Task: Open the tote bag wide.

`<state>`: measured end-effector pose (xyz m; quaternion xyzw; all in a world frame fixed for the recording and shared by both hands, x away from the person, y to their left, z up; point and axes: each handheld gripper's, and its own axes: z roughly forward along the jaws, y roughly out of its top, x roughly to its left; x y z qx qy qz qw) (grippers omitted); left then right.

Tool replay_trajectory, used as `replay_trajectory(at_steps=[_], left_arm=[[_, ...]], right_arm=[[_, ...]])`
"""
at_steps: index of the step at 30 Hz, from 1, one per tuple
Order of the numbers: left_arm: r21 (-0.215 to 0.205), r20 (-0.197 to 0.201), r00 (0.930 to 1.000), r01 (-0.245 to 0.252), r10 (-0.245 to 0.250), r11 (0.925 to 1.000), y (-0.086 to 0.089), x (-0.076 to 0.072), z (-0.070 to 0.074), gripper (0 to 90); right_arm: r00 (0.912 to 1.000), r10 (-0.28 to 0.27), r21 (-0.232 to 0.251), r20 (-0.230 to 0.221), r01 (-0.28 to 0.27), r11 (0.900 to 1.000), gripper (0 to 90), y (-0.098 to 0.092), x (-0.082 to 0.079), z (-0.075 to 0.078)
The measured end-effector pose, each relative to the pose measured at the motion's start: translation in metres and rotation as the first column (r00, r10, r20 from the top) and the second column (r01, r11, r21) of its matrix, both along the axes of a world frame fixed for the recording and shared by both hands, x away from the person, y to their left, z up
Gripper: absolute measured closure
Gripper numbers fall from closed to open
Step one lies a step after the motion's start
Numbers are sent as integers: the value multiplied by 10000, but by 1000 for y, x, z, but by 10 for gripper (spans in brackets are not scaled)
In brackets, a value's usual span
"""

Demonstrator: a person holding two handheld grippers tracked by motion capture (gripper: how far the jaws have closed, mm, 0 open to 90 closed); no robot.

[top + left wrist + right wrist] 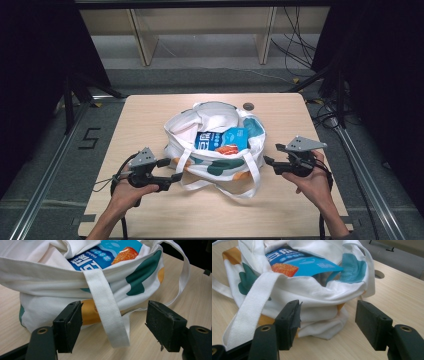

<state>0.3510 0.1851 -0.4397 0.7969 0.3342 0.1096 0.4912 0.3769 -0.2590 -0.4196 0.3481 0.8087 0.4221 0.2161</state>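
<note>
From above, I see a white tote bag (215, 145) mid-table (150, 210), holding a blue packet (221, 140), with my left gripper (170, 170) and right gripper (269, 164) flanking it. My left gripper view shows its jaws apart, the bag's strap (107, 312) hanging between them, untouched. My right gripper view shows jaws apart, the bag's side just ahead.

High view: overhead, facing forward-down at table (150, 210). Both gripper views: low, close, opposite sides; all share tote bag (215, 150).
</note>
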Motion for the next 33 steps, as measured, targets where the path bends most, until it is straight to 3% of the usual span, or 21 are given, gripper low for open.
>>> replay_trajectory(at_steps=[7,9,10,11,12,24,26,28,29,33], left_arm=[[-74,-3,10000,17,-17,10000,1,-12,-11,267],[-41,-4,10000,-40,40,10000,2,-16,-14,267],[-80,-19,10000,-20,20,10000,2,-17,-16,266],[-51,-52,10000,-26,25,10000,3,-18,-17,264],[-133,-121,9999,-62,60,9999,2,-20,-18,262],[-24,-235,9993,283,-283,9996,-3,-39,-27,253],[210,-174,9996,237,-234,9995,-4,-42,-29,253],[170,-137,9995,277,-275,9995,-6,-45,-34,253],[426,-136,9993,340,-334,9985,-5,-46,-35,253],[287,-241,9992,334,-327,9990,-6,-50,-41,253]], right_arm=[[10000,49,-391,11,-49,9992,355,-2,-10,-6],[9994,2,-313,-344,-13,9995,350,0,-15,-9],[9999,100,-454,-101,-105,9989,340,-2,-14,-10],[9996,-15,-407,-283,3,9992,336,-1,-17,-12],[9999,90,-508,-135,-97,9987,336,-3,-17,-13],[9983,-47,-279,-587,31,9996,332,-9,-33,-28],[9985,28,-361,-552,-48,9993,331,-10,-36,-32],[9981,40,-349,-622,-62,9994,329,-9,-40,-35],[9982,80,-372,-592,-102,9993,329,-10,-43,-37],[9976,120,-290,-687,-140,9995,329,-11,-51,-41]])
